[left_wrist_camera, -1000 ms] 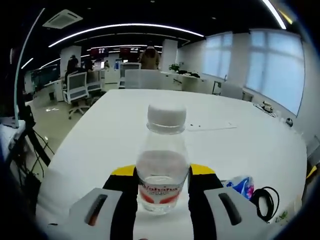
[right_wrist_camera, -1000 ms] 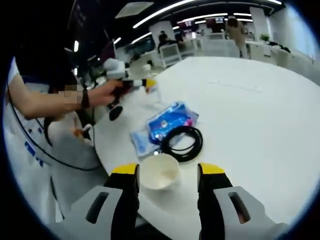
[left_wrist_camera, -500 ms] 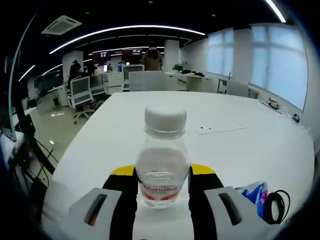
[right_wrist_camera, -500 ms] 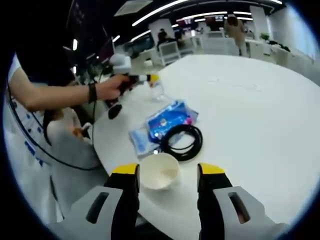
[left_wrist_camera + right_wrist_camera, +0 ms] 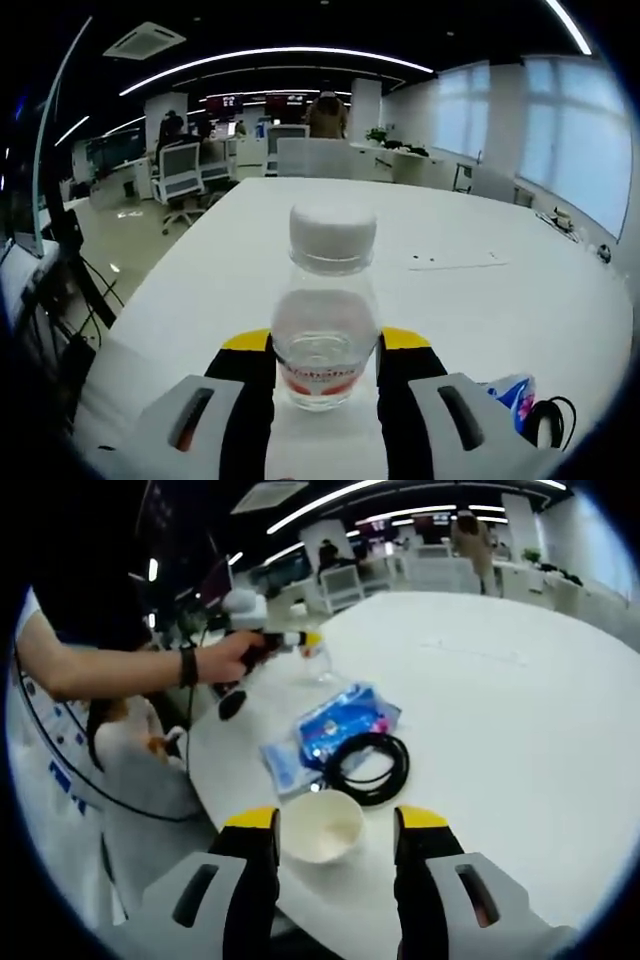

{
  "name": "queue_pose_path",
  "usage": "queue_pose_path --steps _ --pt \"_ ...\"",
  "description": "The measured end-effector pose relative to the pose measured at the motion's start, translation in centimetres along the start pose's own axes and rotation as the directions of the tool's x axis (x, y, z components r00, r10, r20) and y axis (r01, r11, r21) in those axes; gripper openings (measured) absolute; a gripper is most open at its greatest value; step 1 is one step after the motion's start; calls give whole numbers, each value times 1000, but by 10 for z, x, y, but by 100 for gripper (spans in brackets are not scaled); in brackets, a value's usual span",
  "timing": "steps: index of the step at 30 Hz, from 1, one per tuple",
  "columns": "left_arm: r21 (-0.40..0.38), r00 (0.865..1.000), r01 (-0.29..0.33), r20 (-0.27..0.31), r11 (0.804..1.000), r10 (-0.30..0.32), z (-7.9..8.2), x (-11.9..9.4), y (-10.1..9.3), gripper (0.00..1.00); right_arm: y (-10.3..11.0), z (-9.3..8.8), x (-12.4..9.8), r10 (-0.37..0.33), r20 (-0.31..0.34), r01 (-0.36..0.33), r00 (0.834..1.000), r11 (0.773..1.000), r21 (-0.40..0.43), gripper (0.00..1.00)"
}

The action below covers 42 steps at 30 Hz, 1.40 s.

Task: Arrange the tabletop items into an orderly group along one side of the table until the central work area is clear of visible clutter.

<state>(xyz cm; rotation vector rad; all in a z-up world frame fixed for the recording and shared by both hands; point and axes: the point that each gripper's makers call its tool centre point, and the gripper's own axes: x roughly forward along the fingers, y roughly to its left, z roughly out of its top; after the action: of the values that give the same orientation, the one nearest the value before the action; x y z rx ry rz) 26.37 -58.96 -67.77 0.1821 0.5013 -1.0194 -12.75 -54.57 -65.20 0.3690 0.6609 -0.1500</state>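
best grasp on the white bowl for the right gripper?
Pinch the rim of the small white round bowl, one finger inside and one outside, coming from above. It sits upright and open between the right gripper fingers; the coiled black cable crowds its far side.

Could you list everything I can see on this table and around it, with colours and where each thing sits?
water bottle: one, clear with white cap and red label, between the left gripper's jaws.
bowl: one, white, between the right gripper's open jaws.
cable: one, black, coiled beyond the bowl.
packet: one, blue plastic, beside the coil, partly under it.
table: one, white, rounded.
office chairs: white, far background.
left gripper: yellow-tipped black jaws.
right gripper: same colours.
hand: holds the left gripper; black wristband.
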Motion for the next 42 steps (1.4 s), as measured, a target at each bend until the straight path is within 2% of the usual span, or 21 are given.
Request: queue_pose_path --steps 3,12,16,19,27,42 --pt "-13 1000 16 -9 1000 -16 -3 -1 0 37 0 0 -2 -3 6 3 1000 1000 4 44" --pt "20 997 73 -13 997 -72 -3 -1 -2 37 -1 -6 -8 -11 13 11 1000 1000 16 44" --pt "-38 996 84 -18 996 -85 -4 -4 1 40 1 -7 -8 -10 16 9 1000 1000 23 44" --pt "-39 995 98 -24 994 -99 -6 -12 -5 44 3 -6 -8 -5 17 4 1000 1000 23 44" --pt "-33 995 100 -19 994 -101 -10 -32 -5 44 3 -3 -7 -1 35 0 999 1000 26 44" --pt "-11 990 119 -69 993 -120 -49 -78 -12 46 4 -12 -4 10 51 -12 999 999 41 45"
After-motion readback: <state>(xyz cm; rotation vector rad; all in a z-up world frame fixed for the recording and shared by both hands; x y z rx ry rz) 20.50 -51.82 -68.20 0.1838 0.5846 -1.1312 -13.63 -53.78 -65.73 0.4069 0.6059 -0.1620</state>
